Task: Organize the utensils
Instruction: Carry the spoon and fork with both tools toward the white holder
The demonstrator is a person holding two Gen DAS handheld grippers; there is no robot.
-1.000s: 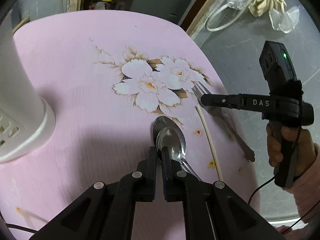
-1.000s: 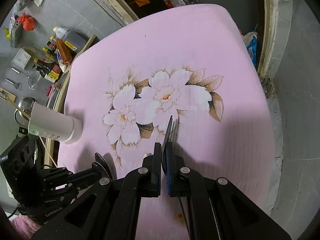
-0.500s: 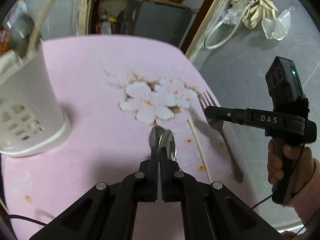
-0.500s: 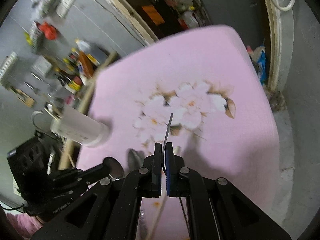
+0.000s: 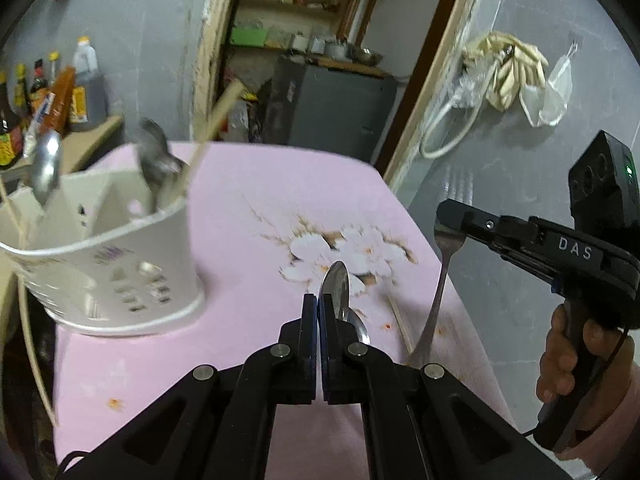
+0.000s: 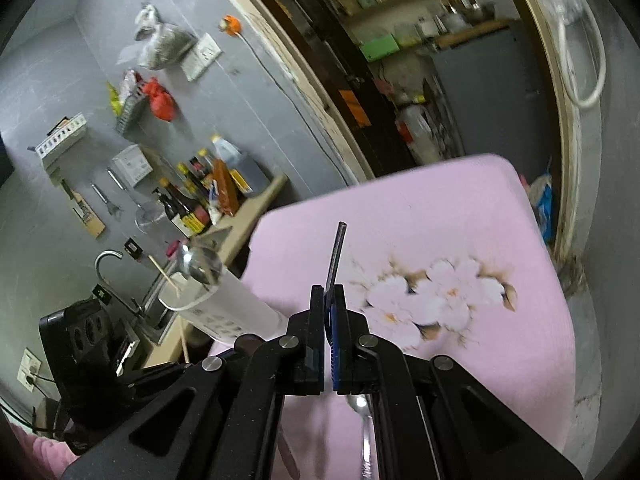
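Spoon (image 5: 337,289) front and centre in the left wrist view, its bowl standing up edge-on out of the left gripper (image 5: 319,308), which is clenched tight on it above the pink flowered desk (image 5: 248,208). A second spoon (image 5: 362,330) lies on the desk just to the right of the gripper's fingers. Off to the left, near the desk's left edge, sits the white utensil holder (image 5: 120,276), already carrying spoons and a chopstick, all a bit blurred. Over by the desk's right edge, the right gripper (image 5: 448,216) is up in the air, grasping a fork (image 5: 440,280) just below its tines, handle hanging down toward the desk. A lone chopstick (image 5: 400,328) lies on the desk between the second spoon and the hanging fork handle.

Over to the right wrist view: the right gripper (image 6: 327,320) is clamped on the fork (image 6: 336,256), seen edge-on and rising ahead of the fingers over the desk (image 6: 460,216). The utensil holder (image 6: 224,312) is at the desk's left edge, a spoon bowl showing above its rim. Low in the frame, under the fingers, a spoon (image 6: 362,412) rests on the desk. At the far left, part of the left gripper's body (image 6: 88,344) is in view, its fingers hidden.
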